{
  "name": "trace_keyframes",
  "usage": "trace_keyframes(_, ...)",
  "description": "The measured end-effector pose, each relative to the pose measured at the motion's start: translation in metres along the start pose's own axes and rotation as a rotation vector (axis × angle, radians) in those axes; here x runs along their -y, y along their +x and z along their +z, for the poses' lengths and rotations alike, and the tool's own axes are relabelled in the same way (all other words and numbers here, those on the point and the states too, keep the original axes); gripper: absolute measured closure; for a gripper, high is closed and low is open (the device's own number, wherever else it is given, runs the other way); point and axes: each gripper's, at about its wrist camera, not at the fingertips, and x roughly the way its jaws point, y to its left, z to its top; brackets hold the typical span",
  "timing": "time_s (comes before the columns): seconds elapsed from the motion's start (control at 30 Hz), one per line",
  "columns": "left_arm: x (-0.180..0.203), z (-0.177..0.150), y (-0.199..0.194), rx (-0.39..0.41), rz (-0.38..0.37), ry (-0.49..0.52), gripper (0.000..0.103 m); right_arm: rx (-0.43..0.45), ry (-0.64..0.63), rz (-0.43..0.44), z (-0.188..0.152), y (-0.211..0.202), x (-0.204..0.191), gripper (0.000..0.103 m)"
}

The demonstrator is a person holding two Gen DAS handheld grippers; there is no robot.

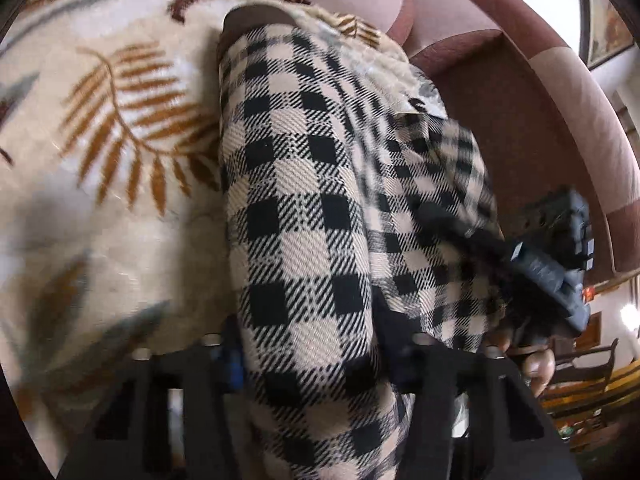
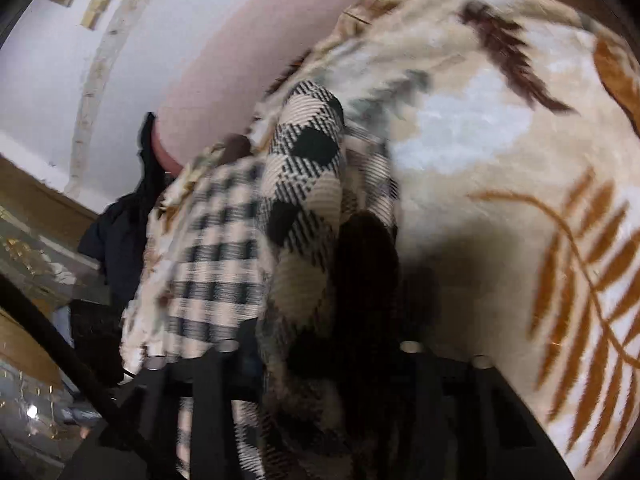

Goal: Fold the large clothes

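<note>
A black-and-beige checked garment (image 1: 296, 160) lies bunched in a long fold on a leaf-patterned blanket (image 1: 120, 120). In the left wrist view the fold runs straight between the fingers of my left gripper (image 1: 310, 344) and fills the gap, so the pads press on it. To the right, the dark housing of the other gripper (image 1: 560, 248) reaches into the same cloth. In the right wrist view the checked garment (image 2: 304, 148) rises in a thick ridge from my right gripper (image 2: 320, 348), which is shut on it. Its fingertips are hidden by the cloth.
The blanket (image 2: 500, 160) covers a pink and maroon sofa (image 1: 540, 100). A dark piece of clothing (image 2: 120, 232) hangs off the sofa's end at left. A person's fingers (image 1: 536, 364) show at lower right. Wooden furniture stands beyond the sofa.
</note>
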Motion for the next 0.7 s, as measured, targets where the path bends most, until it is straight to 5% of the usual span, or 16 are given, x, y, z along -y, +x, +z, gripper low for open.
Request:
trace_keyframes(0.33, -0.024, 0.006, -0.104, 0.192, 0.094, -0.004, 0.061, 0.073, -0.119, 0.163, 0.01, 0.021, -0.102, 0.068)
trace_keyframes(0.5, -0.066, -0.002, -0.081, 0.14, 0.288, -0.078, 0.053, -0.046, -0.112, 0.019, 0.0, 0.079, -0.102, 0.055)
trace_keyframes(0.6, -0.092, -0.011, -0.078, 0.145, 0.237, -0.182, 0.042, -0.072, -0.074, -0.025, -0.002, 0.089, -0.093, 0.044)
trace_keyframes(0.7, -0.092, -0.017, -0.101, 0.19, 0.215, -0.217, 0.042, 0.018, -0.088, -0.054, 0.004, 0.063, -0.095, 0.043)
